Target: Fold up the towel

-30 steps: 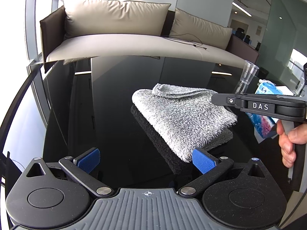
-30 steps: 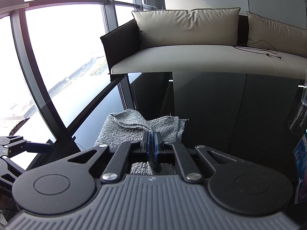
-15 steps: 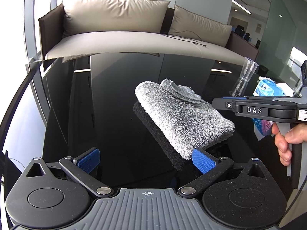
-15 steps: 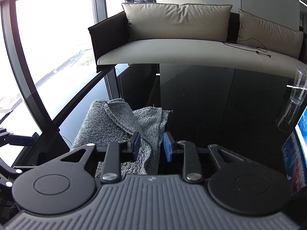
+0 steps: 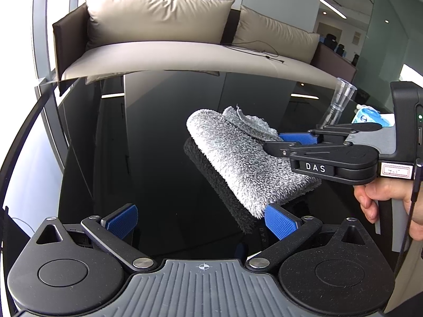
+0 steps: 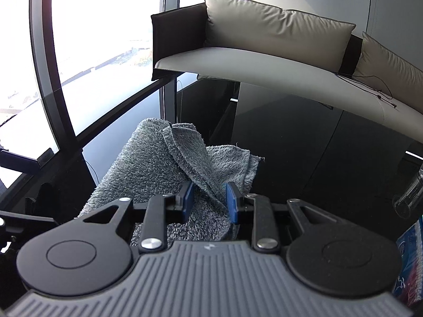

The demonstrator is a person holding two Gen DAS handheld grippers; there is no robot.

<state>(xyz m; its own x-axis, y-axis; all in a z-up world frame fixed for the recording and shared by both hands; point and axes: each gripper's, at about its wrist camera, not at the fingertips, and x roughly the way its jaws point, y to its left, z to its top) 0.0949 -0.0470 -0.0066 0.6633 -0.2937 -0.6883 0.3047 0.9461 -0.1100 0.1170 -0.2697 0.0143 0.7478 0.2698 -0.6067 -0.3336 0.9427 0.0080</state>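
Observation:
A grey fluffy towel (image 5: 243, 155) lies folded in a thick bundle on the glossy black table (image 5: 148, 137), with a loose flap sticking up at its far end. My left gripper (image 5: 201, 218) is open and empty, low over the table, its right pad just in front of the towel's near corner. My right gripper (image 5: 275, 142) comes in from the right over the towel. In the right wrist view it (image 6: 208, 200) is open, its blue pads standing either side of a raised fold of the towel (image 6: 169, 163).
A clear plastic cup (image 5: 341, 97) and a blue packet (image 5: 370, 117) stand at the table's right side. A beige sofa (image 5: 169, 42) runs behind the table's far edge. Large windows (image 6: 92, 39) are on the left.
My right gripper was shut on the towel one second ago; it has opened wider and let the fold go. The towel has settled into a tighter bundle. My left gripper has stayed open.

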